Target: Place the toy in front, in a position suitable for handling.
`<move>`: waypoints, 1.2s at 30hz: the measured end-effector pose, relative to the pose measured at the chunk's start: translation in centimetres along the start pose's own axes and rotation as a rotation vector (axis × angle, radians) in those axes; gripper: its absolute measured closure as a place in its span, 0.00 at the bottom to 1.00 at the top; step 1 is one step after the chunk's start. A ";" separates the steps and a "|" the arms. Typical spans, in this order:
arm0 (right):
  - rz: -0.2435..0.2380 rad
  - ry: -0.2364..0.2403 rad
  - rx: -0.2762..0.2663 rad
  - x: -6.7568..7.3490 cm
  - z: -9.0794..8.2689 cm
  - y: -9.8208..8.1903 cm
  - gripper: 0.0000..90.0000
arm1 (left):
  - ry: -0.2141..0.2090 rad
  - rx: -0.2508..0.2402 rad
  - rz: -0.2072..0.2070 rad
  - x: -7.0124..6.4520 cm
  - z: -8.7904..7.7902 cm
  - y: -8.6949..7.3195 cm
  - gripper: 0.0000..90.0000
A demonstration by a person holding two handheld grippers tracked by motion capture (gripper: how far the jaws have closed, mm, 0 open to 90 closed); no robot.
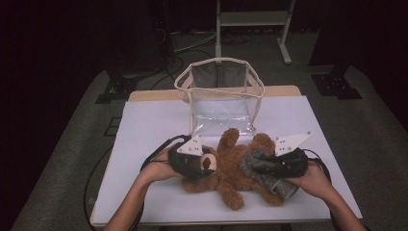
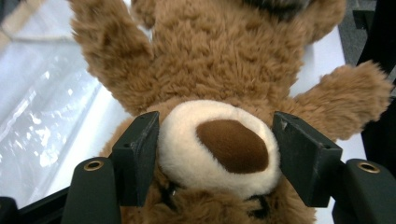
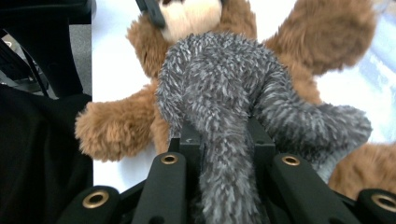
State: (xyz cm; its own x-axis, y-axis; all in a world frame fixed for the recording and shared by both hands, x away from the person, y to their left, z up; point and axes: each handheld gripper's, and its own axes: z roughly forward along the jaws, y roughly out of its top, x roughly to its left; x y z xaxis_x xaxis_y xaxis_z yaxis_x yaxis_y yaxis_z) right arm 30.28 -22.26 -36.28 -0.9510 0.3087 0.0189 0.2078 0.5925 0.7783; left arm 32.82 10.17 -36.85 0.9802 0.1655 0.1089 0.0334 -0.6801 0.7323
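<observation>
A brown teddy bear (image 1: 234, 174) lies on its back on the white table (image 1: 154, 125). My left gripper (image 1: 208, 164) holds the bear's head: in the left gripper view its two jaws press against both sides of the cream muzzle (image 2: 187, 140) with its brown nose. A grey fuzzy garment (image 1: 284, 186) drapes over the bear's lower body. My right gripper (image 1: 258, 166) is shut on a fold of that grey garment (image 3: 215, 79), which bunches up between its jaws (image 3: 226, 140). The bear's arm (image 3: 116, 126) spreads out to the side.
A clear plastic bag with cream trim (image 1: 219, 91) stands open at the back middle of the table, just beyond the bear. Cables trail from both grippers over the table's front. A white frame (image 1: 252, 19) stands on the floor behind.
</observation>
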 end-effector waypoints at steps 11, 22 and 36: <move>-0.077 0.035 0.033 -1.6 2.8 4.8 0.81 | -0.019 0.005 0.030 -0.9 0.1 -0.5 0.40; 0.067 -0.007 0.019 -3.3 0.2 0.3 0.81 | -0.016 -0.006 0.063 -1.1 0.1 0.5 0.36; 0.089 -0.034 0.028 -4.1 -0.8 -1.2 0.81 | -0.047 -0.013 0.044 -1.3 0.7 -0.3 0.42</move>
State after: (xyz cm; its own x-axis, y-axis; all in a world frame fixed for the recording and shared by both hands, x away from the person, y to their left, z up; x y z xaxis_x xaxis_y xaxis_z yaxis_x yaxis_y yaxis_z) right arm 33.76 -24.81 -36.79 -0.9201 0.3861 0.0652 0.2980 0.5823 0.7564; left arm 31.71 9.63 -37.65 0.9887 0.1018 0.1099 -0.0122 -0.6769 0.7360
